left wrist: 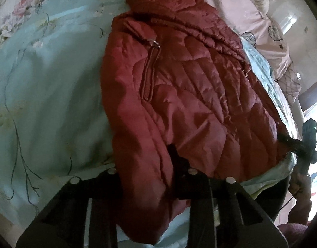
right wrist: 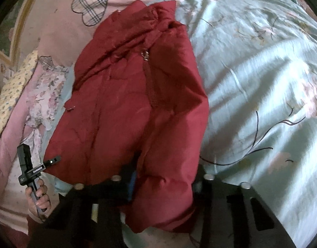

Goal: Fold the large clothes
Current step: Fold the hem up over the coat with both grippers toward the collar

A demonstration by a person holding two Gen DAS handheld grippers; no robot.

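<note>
The dark red quilted puffer jacket (left wrist: 179, 95) lies on the pale green floral bedsheet (left wrist: 46, 95) of the bed, occupying the centre of both views. In the left wrist view its long axis runs from the bottom centre of the frame up to the top centre, leaning slightly right; the collar end points to the top of the frame, and the hem end lies at the bottom. A zipper with a metal pull (left wrist: 155, 43) runs along that axis in the upper centre. In the right wrist view the jacket (right wrist: 125, 103) shows the same orientation, collar toward the top centre, hem at the bottom.

The left gripper (left wrist: 146, 177) sits at the bottom centre of its own view with a fold of the jacket's hem bulging between its two fingers; it pinches the fabric. It also appears at the lower left of the right wrist view, touching the jacket's edge.

The right gripper (right wrist: 162, 177) sits at the bottom centre of its view, likewise clamped on a thick fold of the jacket hem. It appears at the right edge of the left wrist view, against the jacket's lower right corner.

A pink quilt with plaid hearts (right wrist: 75, 20) lies beyond the collar, in the upper left of the right wrist view.
</note>
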